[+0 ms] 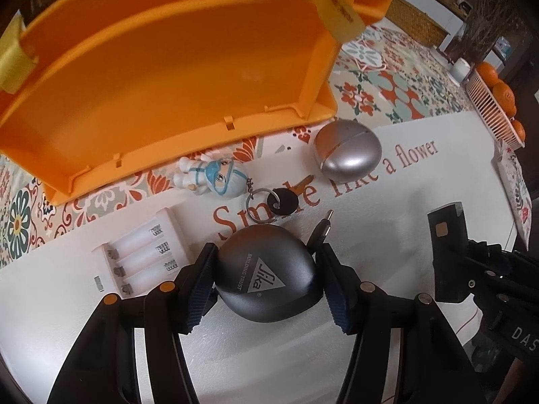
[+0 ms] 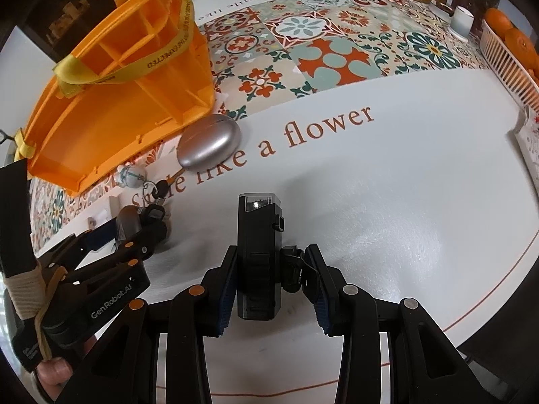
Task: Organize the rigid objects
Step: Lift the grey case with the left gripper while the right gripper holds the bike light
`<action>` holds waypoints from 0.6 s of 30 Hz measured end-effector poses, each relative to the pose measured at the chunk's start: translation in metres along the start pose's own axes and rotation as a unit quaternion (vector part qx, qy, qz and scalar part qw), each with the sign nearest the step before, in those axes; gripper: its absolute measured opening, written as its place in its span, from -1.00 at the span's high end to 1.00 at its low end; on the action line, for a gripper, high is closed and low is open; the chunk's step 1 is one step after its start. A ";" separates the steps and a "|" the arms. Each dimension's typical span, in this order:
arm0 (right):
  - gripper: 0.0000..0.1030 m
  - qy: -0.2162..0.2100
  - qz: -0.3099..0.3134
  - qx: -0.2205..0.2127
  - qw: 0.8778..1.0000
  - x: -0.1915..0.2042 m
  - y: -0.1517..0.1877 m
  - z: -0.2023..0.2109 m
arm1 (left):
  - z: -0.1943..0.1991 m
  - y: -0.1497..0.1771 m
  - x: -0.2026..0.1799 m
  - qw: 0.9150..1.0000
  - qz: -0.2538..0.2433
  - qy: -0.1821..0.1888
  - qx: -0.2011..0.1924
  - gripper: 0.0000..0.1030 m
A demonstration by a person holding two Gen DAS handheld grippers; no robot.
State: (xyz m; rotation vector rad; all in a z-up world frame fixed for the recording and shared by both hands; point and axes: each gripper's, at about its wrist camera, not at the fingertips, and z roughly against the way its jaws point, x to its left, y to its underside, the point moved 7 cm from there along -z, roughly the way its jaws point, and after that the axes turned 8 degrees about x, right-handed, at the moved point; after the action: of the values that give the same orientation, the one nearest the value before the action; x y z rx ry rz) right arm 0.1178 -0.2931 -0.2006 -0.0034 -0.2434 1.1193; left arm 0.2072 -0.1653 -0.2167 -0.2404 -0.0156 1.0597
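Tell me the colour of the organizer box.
Orange, with yellow straps; the organizer box shows best in the right wrist view.

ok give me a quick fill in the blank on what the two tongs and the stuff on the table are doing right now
1. The left tongs are shut on a dark grey case printed with the word ____.
2. The right tongs grip a black ____-shaped device.
3. The orange bin lies tipped over, and its big compartment is ____.
4. The silver case lies on the table beside the bin, held by ____ tongs.

Missing words: Sika; box; empty; neither
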 end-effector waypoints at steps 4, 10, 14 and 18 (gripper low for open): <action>0.23 -0.001 0.007 -0.009 1.000 0.004 -0.002 0.008 | 0.012 -0.002 0.000 1.000 0.002 0.004 -0.013 -0.15; 0.23 -0.004 0.021 -0.024 0.999 0.013 -0.005 0.023 | 0.035 -0.006 0.002 0.999 0.009 0.005 -0.039 -0.15; 0.23 -0.007 0.031 -0.036 0.999 0.020 -0.009 0.035 | 0.051 -0.010 0.005 0.998 0.018 0.007 -0.057 -0.15; 0.23 -0.010 0.044 -0.050 0.998 0.030 -0.013 0.047 | 0.068 -0.012 0.010 0.997 0.025 0.006 -0.076 -0.15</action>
State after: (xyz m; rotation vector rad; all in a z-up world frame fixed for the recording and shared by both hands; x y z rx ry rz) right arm 0.1325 -0.2782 -0.1473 -0.0930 -0.3198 1.1939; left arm 0.2138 -0.1490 -0.1486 -0.3872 -0.0800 1.1079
